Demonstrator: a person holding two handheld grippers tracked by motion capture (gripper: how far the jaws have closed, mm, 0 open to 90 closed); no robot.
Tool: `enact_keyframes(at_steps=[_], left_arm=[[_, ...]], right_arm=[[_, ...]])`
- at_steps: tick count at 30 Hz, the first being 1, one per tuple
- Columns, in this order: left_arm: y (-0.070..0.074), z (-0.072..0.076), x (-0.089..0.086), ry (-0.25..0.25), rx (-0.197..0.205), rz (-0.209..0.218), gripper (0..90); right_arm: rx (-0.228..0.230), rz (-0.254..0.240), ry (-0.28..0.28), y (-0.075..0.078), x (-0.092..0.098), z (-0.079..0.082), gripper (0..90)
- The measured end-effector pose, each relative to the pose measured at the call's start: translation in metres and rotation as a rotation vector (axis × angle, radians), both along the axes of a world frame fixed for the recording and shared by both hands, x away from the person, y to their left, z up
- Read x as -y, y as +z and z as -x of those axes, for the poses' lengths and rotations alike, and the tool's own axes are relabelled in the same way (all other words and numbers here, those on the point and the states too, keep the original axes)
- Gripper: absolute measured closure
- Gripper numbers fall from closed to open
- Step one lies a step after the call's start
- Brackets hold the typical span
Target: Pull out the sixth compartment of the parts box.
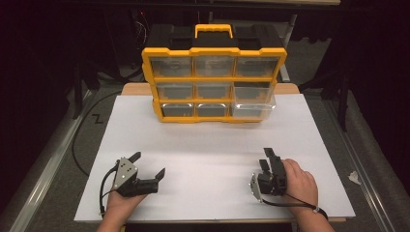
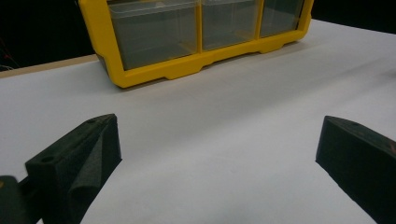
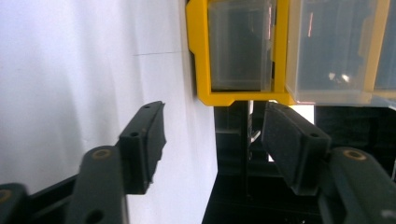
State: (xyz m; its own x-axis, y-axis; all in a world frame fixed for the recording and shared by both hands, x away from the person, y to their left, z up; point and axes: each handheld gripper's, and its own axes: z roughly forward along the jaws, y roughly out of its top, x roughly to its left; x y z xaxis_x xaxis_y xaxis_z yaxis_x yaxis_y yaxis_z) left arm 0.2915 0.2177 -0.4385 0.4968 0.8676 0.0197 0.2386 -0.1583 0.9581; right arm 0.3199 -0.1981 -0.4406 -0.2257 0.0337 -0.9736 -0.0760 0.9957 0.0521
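Observation:
A yellow organizer (image 1: 212,79) with three rows of clear drawers and a yellow handle stands at the back middle of the white table (image 1: 208,145). Its bottom-right drawer (image 1: 252,110) juts forward from the frame. Near the front left, my left gripper (image 1: 149,164) rests open with wide-spread jaws and nothing between them. Its own view looks across bare table at the organizer (image 2: 154,70) from between the left gripper's (image 2: 217,128) jaws. At the front right, my right gripper (image 1: 266,158) is turned on its side, open and empty. The right gripper (image 3: 215,112) faces the organizer's (image 3: 198,46) corner and the protruding drawer (image 3: 327,46).
Bare white surface lies between both grippers and the organizer. Dark cases stand behind the organizer. A black cable (image 1: 80,145) loops on the grey floor to the left. A scrap of white paper (image 1: 354,177) lies on the floor right of the table.

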Motion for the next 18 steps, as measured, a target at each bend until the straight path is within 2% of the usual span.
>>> enact_keyframes(at_steps=[3,10,14,18], left_arm=[[-0.0003,0.0001,0.0005,-0.002,0.000,-0.003,0.8],[-0.0003,0.0000,0.0004,-0.003,0.001,-0.002,0.8],[-0.0002,0.0000,0.0005,-0.004,0.001,-0.003,0.8],[0.0001,0.0003,0.0001,-0.004,0.002,-0.001,0.8]], right_arm=[[-0.016,-0.011,-0.020,0.0018,-0.0001,-0.0002,31.1],[-0.020,-0.018,-0.033,0.0009,-0.0010,-0.0019,15.5],[-0.009,-0.025,-0.032,0.0021,-0.0025,-0.0023,0.9],[0.006,-0.023,-0.029,0.0046,-0.0038,-0.0015,0.8]])
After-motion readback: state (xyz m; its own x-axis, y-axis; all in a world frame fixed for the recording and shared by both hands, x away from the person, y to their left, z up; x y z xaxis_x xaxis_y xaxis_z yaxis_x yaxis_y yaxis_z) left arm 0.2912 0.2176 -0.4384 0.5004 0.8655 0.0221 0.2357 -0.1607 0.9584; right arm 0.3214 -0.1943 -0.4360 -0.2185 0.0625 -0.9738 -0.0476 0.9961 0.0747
